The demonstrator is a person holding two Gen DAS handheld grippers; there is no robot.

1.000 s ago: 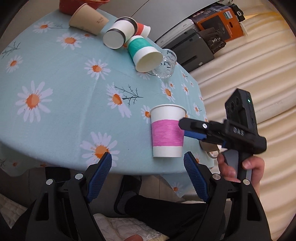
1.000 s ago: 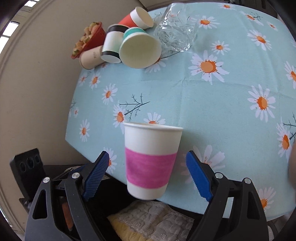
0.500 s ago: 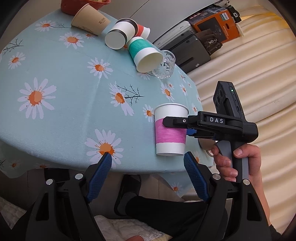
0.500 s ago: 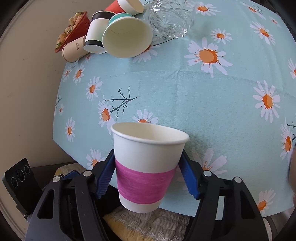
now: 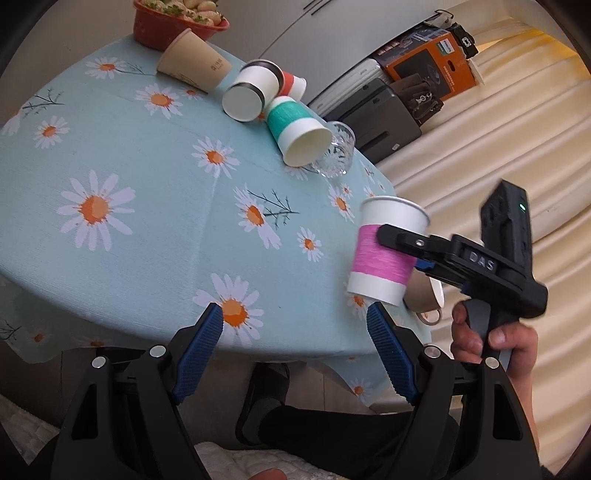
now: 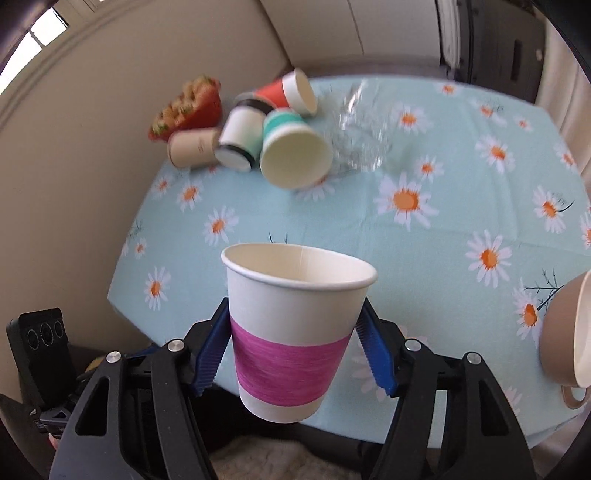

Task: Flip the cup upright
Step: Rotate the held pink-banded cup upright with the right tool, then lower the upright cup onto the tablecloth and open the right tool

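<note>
A white paper cup with a pink band (image 6: 291,332) stands mouth up between the blue pads of my right gripper (image 6: 291,347), which is shut on it and holds it above the table's near edge. It also shows in the left wrist view (image 5: 384,254), slightly tilted, with the right gripper (image 5: 391,236) clamped on its band. My left gripper (image 5: 295,343) is open and empty, below the front edge of the daisy tablecloth (image 5: 147,206).
Several paper cups lie on their sides at the far end: a teal one (image 5: 295,129), a black-banded one (image 5: 251,92), a red one (image 5: 293,83), a tan one (image 5: 192,64). A glass (image 5: 336,155), a red snack bowl (image 5: 177,18) and a brown mug (image 6: 565,339) are there too.
My right gripper closed on the pink-banded cup and lifted it off the table, moving it to the right and tilting it slightly. The left gripper stayed open.
</note>
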